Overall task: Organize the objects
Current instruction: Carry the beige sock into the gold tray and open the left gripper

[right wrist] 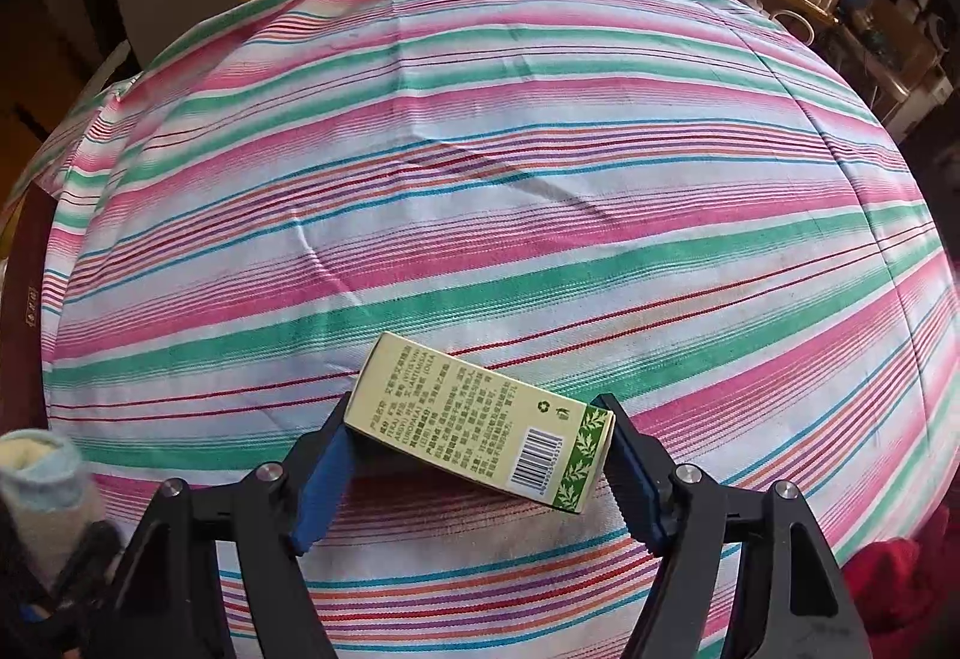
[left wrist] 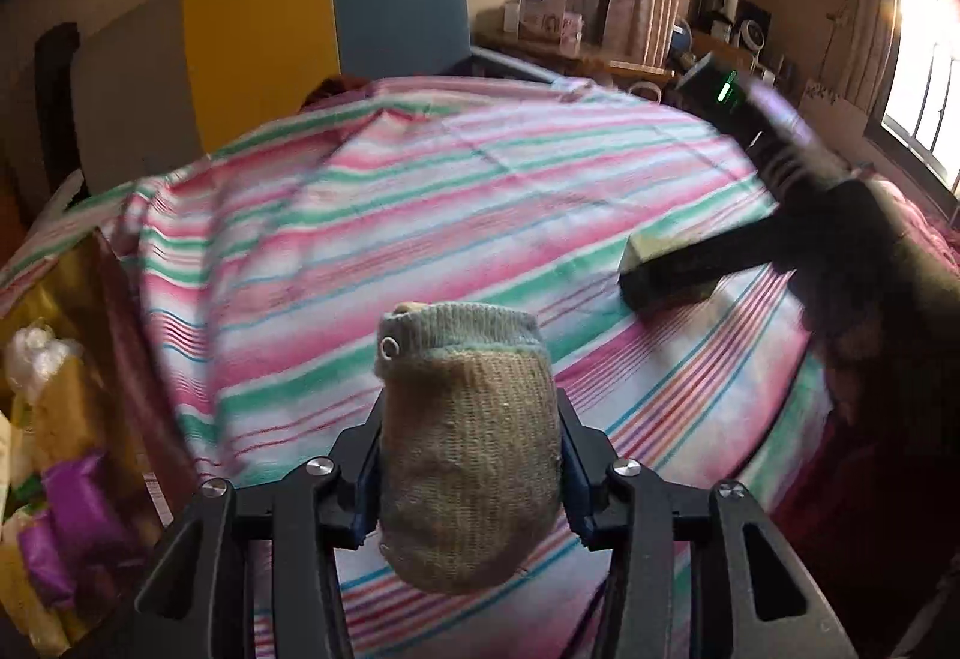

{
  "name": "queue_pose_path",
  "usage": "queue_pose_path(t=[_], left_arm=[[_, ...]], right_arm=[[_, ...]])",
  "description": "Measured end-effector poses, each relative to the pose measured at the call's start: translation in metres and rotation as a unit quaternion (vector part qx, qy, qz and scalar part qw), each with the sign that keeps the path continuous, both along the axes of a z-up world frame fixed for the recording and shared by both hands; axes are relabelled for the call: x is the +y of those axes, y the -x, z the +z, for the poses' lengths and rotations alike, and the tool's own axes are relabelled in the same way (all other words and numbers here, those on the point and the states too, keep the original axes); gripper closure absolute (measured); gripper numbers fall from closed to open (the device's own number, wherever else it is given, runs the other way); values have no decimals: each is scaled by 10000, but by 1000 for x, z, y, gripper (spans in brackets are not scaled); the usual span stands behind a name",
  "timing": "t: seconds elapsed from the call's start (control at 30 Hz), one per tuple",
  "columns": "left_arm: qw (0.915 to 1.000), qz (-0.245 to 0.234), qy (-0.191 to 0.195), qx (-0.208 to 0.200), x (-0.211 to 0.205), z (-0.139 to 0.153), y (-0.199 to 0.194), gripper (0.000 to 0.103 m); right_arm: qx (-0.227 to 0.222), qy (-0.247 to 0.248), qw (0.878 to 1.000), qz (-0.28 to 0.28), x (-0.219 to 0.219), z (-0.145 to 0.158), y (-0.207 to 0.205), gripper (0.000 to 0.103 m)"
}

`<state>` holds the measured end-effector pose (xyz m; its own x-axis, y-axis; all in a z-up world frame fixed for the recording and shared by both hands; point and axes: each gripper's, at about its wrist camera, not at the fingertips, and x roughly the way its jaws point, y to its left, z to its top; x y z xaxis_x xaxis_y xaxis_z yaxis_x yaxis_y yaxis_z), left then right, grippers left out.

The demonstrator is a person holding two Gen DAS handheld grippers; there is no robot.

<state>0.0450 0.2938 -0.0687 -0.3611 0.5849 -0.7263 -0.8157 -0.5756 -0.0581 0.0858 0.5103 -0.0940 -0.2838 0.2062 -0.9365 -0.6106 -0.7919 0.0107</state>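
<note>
Over the striped bed (right wrist: pixel 480 167), each hand-held gripper is loaded: the left hand-held gripper (left wrist: pixel 471 455) clenches a rolled sock (left wrist: pixel 468 437), and the right hand-held gripper (right wrist: pixel 480 455) grasps a small box (right wrist: pixel 480 428) endwise. Keep both squeezes steady (the box sits slightly skewed), and set each down among similar things.

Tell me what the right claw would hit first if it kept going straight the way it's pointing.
Probably the pink, green and white striped cloth; the pale green cardboard box it grips would likely touch first. Depth is unclear.

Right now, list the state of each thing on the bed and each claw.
Rolled grey-green knit sock: clamped in the left claw, lifted off the sheet.
Pale green cardboard box: lying slantwise between the right claw's pads, gripped by its ends.
Pink-and-green striped bedsheet: spread out, lightly creased.
</note>
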Motion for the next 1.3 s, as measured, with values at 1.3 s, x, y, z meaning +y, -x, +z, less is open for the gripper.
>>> queue_pose_path(t=[1.3], left_arm=[[9470, 3204, 209, -117, -214, 22, 132, 55]], right_arm=[[-144, -317, 9993, 155, -8, -1, 0, 28]])
